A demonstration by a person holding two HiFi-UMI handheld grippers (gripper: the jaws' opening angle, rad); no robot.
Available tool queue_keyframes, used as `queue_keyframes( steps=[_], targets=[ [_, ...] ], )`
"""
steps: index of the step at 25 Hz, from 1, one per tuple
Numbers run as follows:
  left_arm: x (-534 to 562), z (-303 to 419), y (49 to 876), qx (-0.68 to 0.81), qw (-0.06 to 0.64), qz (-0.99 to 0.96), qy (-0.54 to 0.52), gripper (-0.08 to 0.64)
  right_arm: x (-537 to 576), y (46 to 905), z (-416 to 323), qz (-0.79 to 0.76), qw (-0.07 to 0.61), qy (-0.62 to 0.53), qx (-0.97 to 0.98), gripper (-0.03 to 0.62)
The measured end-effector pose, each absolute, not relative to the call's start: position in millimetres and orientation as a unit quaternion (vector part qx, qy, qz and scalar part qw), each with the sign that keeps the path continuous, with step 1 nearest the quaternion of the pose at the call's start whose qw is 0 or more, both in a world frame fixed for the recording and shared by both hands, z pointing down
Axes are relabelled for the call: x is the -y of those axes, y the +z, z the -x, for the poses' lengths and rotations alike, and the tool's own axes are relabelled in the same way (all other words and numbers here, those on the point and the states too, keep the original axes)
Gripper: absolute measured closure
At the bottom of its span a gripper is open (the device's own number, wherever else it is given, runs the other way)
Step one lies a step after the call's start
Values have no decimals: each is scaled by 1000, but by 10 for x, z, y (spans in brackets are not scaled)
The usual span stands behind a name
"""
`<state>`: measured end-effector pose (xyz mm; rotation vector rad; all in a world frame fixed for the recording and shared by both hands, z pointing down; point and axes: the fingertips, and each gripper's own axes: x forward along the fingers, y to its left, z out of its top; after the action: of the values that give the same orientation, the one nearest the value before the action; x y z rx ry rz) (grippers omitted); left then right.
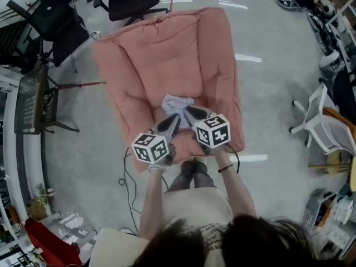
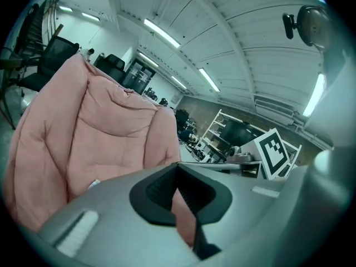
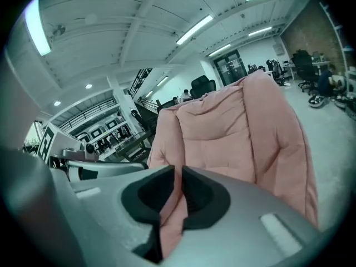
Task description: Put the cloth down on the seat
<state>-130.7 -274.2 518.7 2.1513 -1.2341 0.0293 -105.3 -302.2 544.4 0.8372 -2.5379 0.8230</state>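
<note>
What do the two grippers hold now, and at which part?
Nothing. The left gripper and right gripper are empty; the cloth lies on the seat.

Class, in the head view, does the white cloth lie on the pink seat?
Yes, the white cloth lies crumpled on the pink seat.

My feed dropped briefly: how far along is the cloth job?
Done: the cloth lies crumpled on the pink seat. In hand: nothing; the left gripper and right gripper hover near it, with only seat showing between their jaws. Left: probably just pulling away.
</note>
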Motion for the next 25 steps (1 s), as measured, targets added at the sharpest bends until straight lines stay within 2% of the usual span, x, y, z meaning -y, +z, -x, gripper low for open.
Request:
queue_keyframes(
  steps=[10,25],
  targets=[
    [2653,1151,4703,455,281,-845,11,572,2846,4929,895,-302,142,271,903,589],
    [2477,1123,4431,456,261,-851,-3,571,2610,4583,895,-288,130,246,916,591]
  ],
)
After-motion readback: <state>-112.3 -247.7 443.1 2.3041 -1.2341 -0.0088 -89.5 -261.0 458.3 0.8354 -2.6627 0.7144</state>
